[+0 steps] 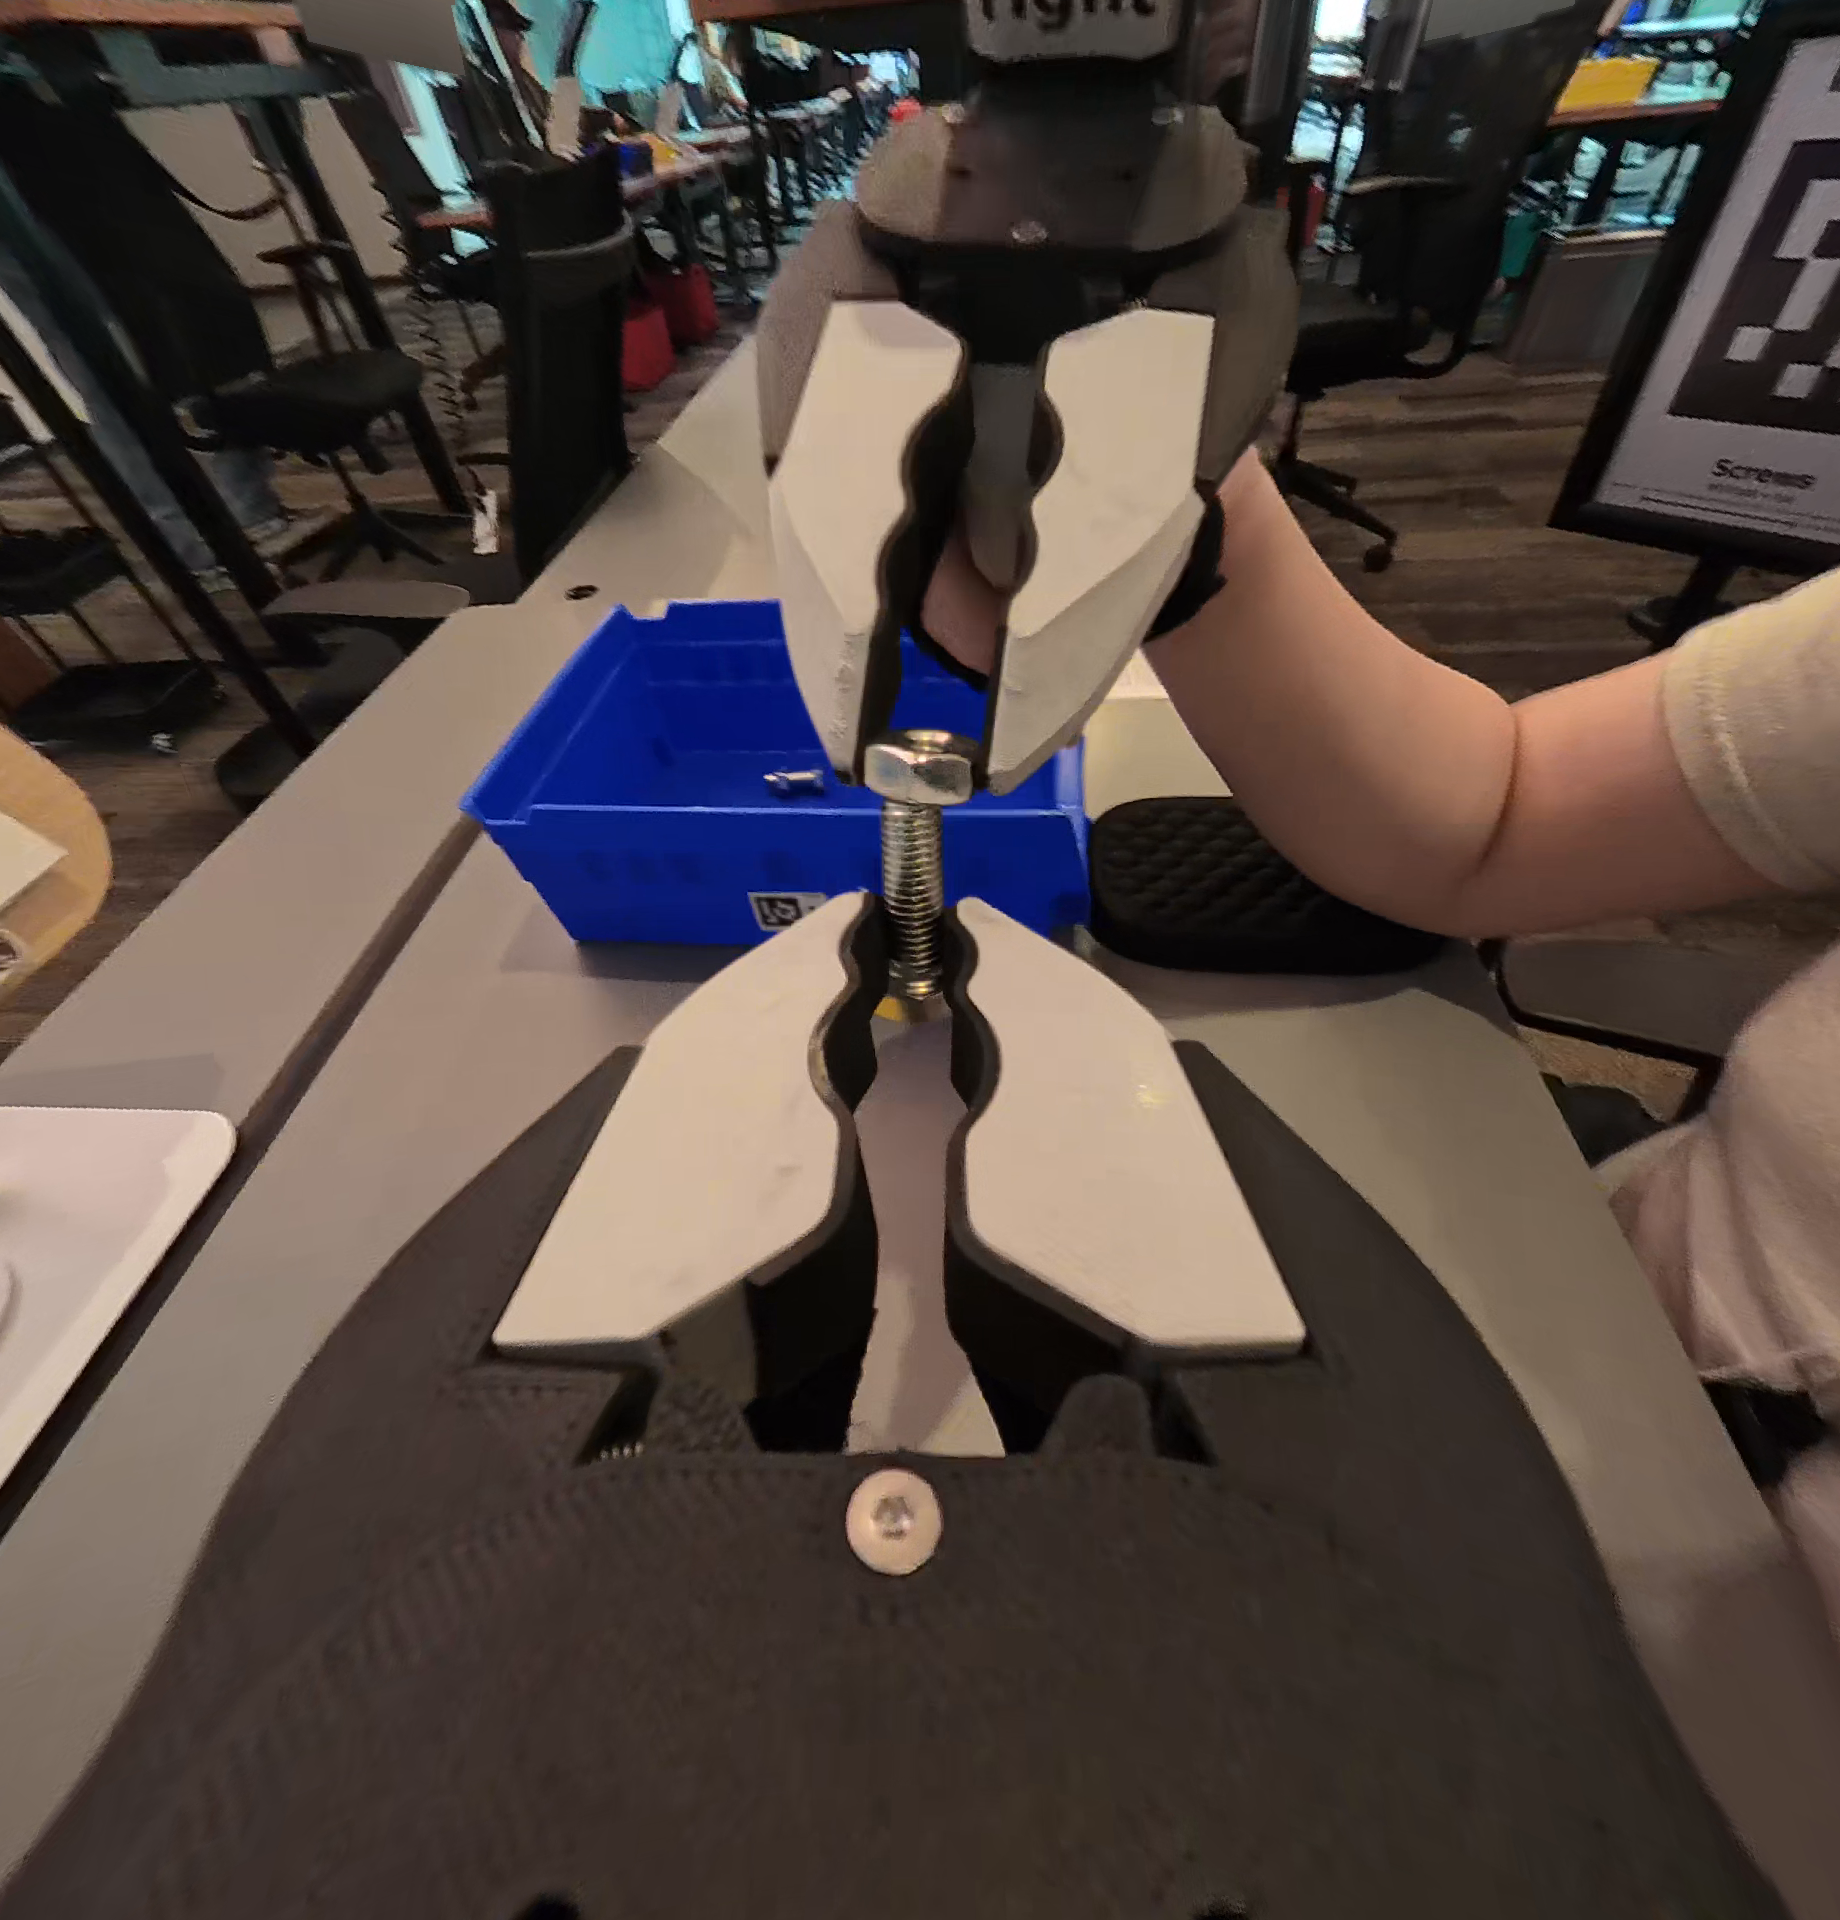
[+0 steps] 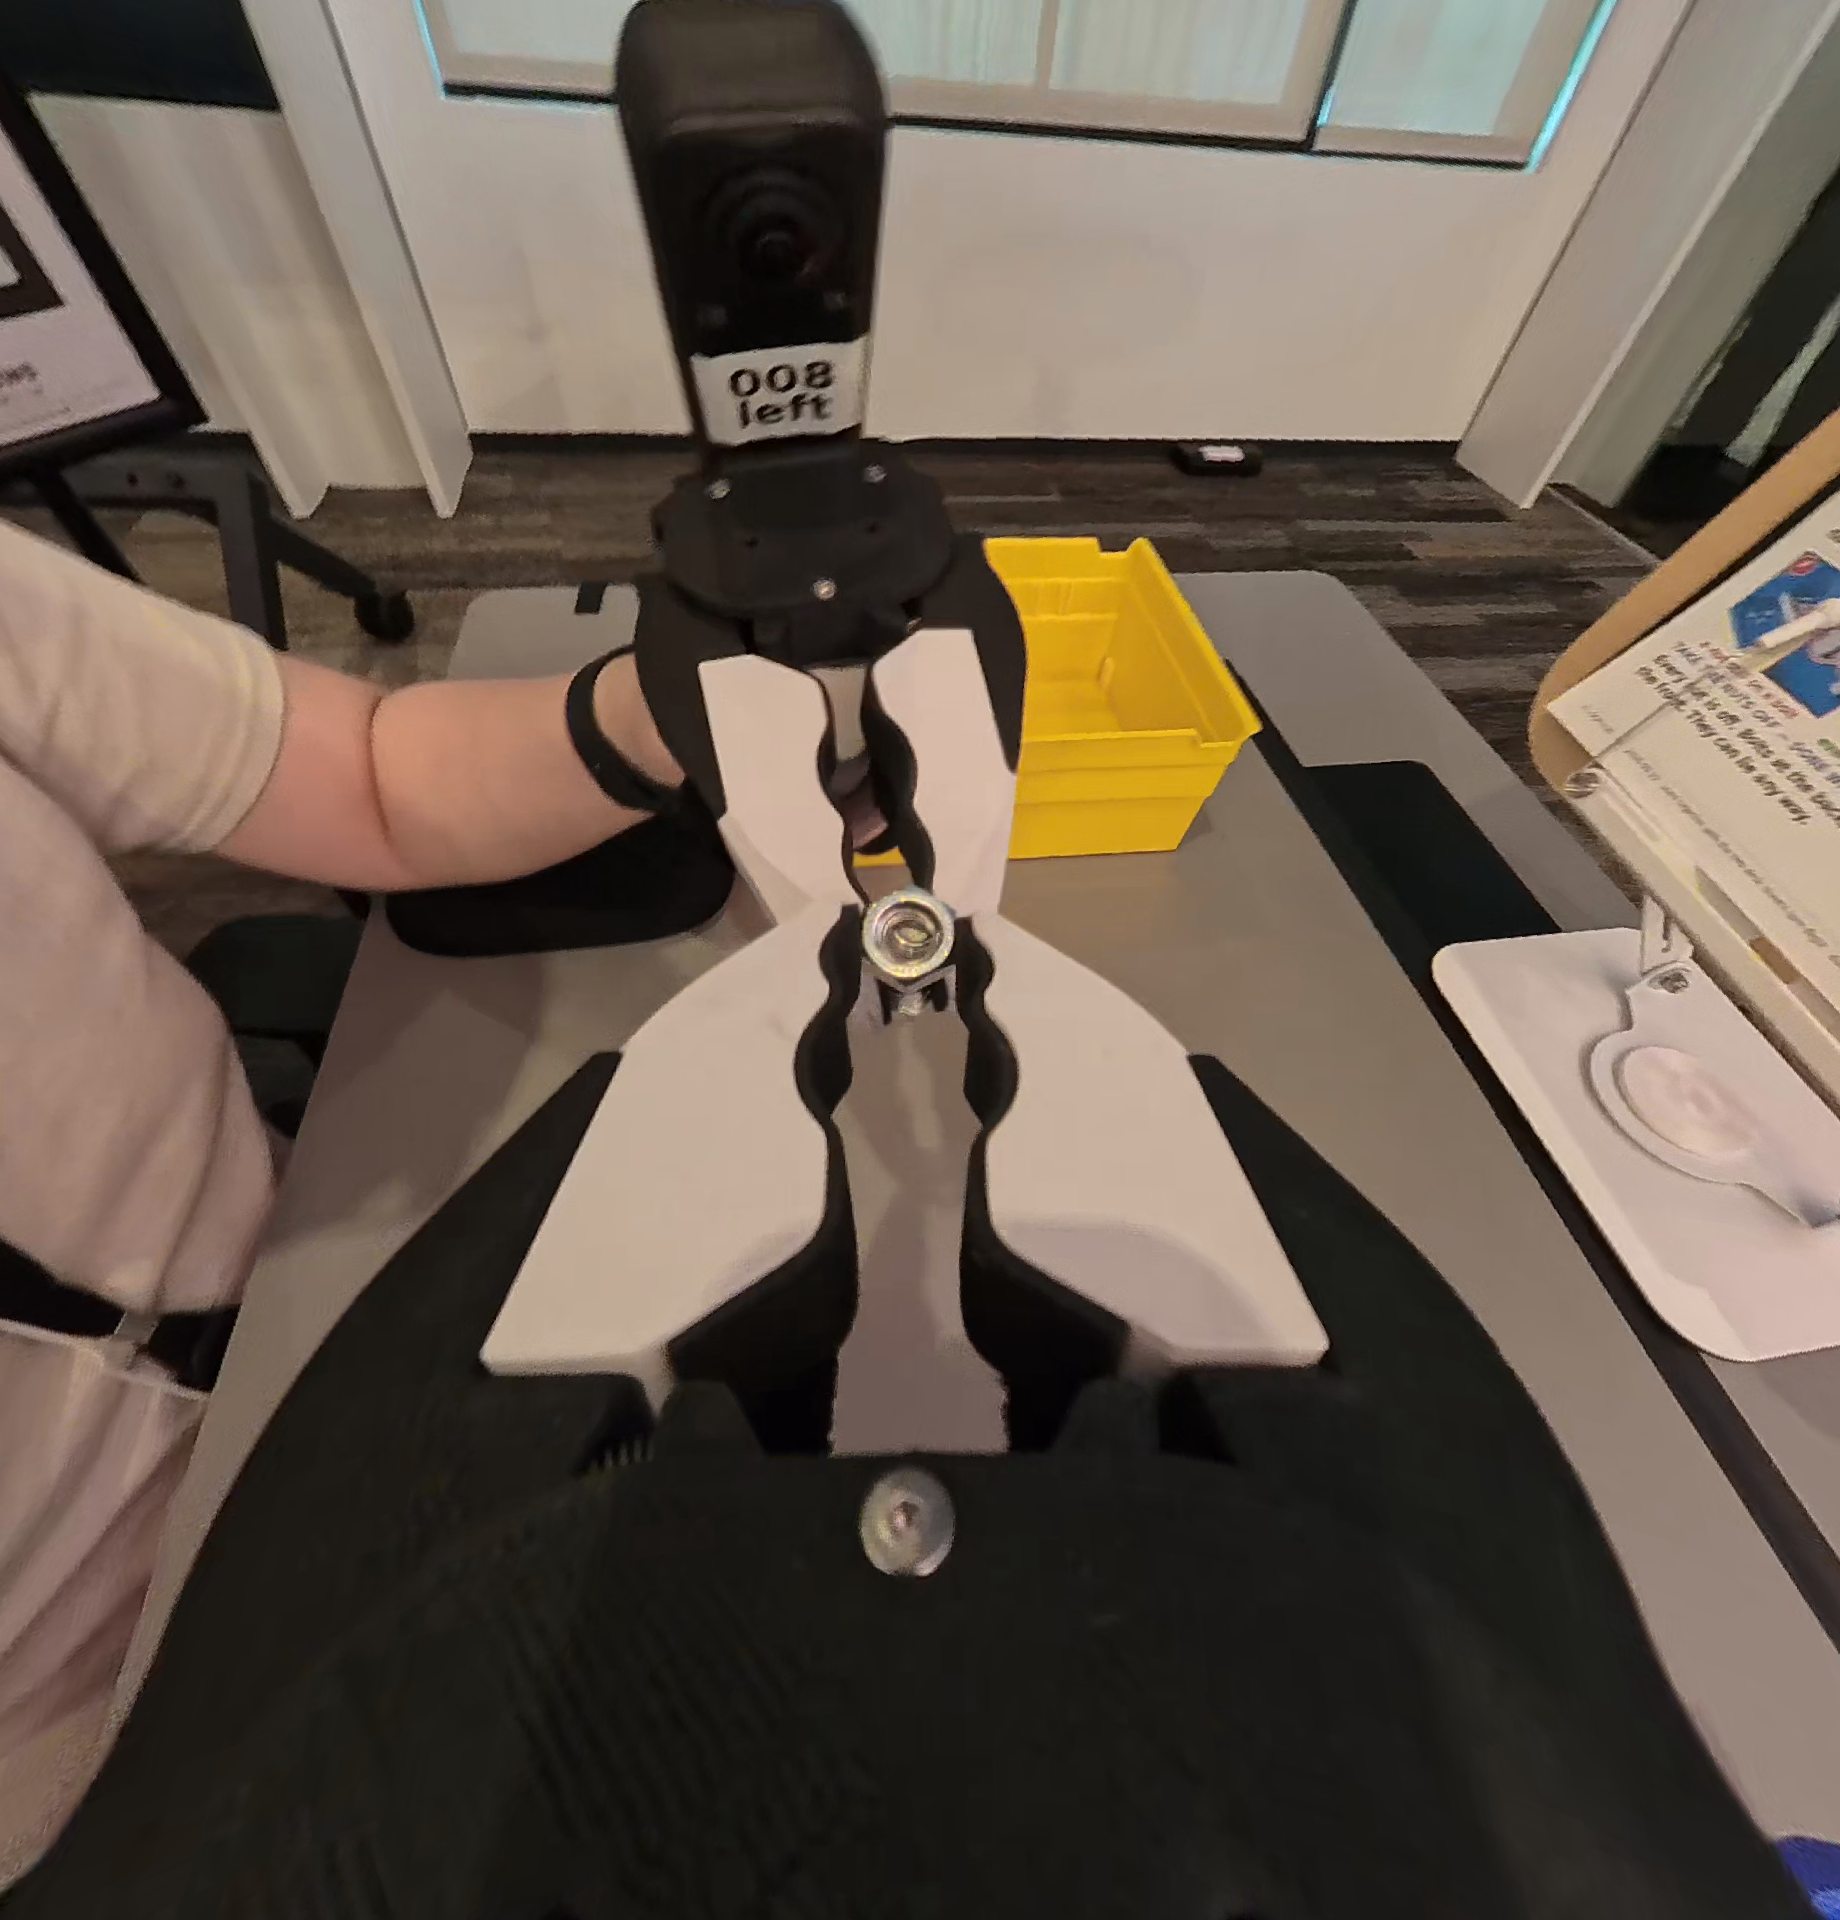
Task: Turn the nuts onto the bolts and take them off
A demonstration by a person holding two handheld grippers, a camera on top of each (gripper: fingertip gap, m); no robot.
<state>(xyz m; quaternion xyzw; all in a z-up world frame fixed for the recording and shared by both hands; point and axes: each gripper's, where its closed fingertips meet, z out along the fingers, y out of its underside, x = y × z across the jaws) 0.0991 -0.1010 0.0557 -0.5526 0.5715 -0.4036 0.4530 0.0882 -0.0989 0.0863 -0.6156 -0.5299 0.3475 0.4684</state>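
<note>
A silver bolt stands upright between the two grippers above the grey table. My left gripper is shut on the lower part of its threaded shank, just above the head. A silver hex nut sits on the bolt's top end. My right gripper reaches in from the far side and is shut on the nut. In the right wrist view the nut shows end-on between my right gripper's tips. The left gripper is just beyond it, and most of the bolt is hidden.
A blue bin with a small bolt inside stands behind the grippers, and a black pad lies beside it. A yellow bin sits on the table's other end. A white tray and a clipboard with a sheet are at the side. Only a small space, under 4 cm, lies between the two pairs of fingers.
</note>
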